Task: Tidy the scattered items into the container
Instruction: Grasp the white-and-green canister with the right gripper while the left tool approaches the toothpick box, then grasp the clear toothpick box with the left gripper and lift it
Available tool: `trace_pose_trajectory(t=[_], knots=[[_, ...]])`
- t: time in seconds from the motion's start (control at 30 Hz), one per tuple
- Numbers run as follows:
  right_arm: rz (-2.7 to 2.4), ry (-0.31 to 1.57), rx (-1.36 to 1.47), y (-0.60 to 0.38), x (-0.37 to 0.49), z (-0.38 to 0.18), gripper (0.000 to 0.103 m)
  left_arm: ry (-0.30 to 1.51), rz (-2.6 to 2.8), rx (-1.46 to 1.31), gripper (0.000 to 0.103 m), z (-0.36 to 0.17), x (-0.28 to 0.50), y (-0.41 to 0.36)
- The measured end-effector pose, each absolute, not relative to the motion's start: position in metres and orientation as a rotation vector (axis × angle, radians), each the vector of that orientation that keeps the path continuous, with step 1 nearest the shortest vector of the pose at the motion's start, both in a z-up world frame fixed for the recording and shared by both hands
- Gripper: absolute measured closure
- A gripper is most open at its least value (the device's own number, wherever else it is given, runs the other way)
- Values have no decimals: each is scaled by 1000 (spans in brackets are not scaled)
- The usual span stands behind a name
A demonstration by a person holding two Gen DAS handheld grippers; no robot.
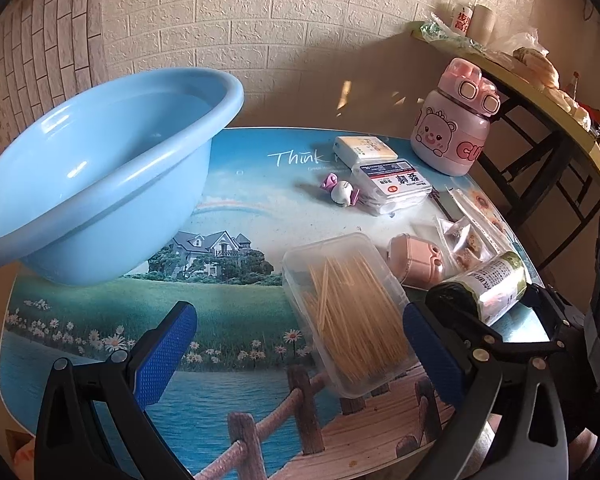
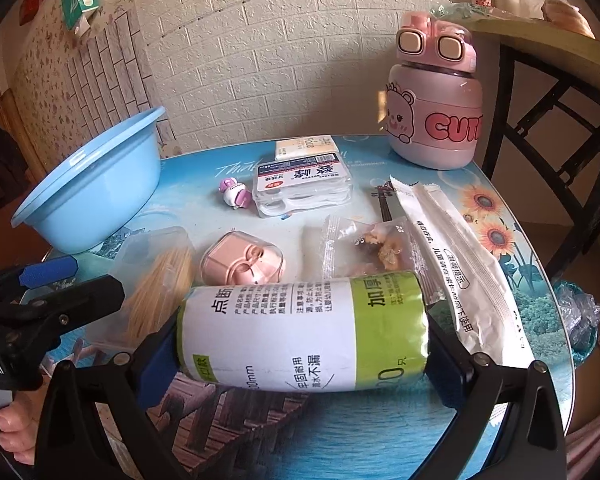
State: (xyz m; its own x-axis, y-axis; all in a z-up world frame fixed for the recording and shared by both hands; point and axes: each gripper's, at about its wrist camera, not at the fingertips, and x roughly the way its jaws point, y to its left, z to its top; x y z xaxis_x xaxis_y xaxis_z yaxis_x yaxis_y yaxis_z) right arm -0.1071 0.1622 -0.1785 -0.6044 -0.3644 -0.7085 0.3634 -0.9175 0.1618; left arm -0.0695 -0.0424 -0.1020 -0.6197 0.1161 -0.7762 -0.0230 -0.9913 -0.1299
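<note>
A light blue basin (image 1: 96, 168) stands at the table's far left; it also shows in the right wrist view (image 2: 92, 188). My left gripper (image 1: 300, 340) is open, its blue pads on either side of a clear toothpick box (image 1: 348, 312), not closed on it. My right gripper (image 2: 304, 340) is shut on a roll of bin bags (image 2: 304, 336) with a white and green label, held lengthwise between the pads just above the table. The roll also shows at the right of the left wrist view (image 1: 488, 288).
On the table lie a pink earbud case (image 2: 242, 264), a snack packet (image 2: 372, 248), a long white sachet (image 2: 460, 264), a floss box (image 2: 304, 188), a small toy (image 2: 234, 192), a white pack (image 2: 306, 146) and a pink bear bottle (image 2: 436, 108). A side table (image 1: 540, 96) stands right.
</note>
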Motion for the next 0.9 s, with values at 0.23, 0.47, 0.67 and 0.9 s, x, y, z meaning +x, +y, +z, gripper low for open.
trace_pose_trajectory(t=[0.23,0.47,0.67,0.9], knots=[[-2491,-71,1080,170,-105,-179,4,-171,2750,-1335,0,-103,-71,-42],[-2512,-174,1047,191,-95,-163,4,-213,2753,-1345,0,-100,-72,-37],[-2570,-164,978,203,-82,-143,4,-182,2768,-1371,0,-106,-74,-20],[-2615,-212,977,219,-83,-143,4,-138,2841,-1409,0,-118,-78,-1]])
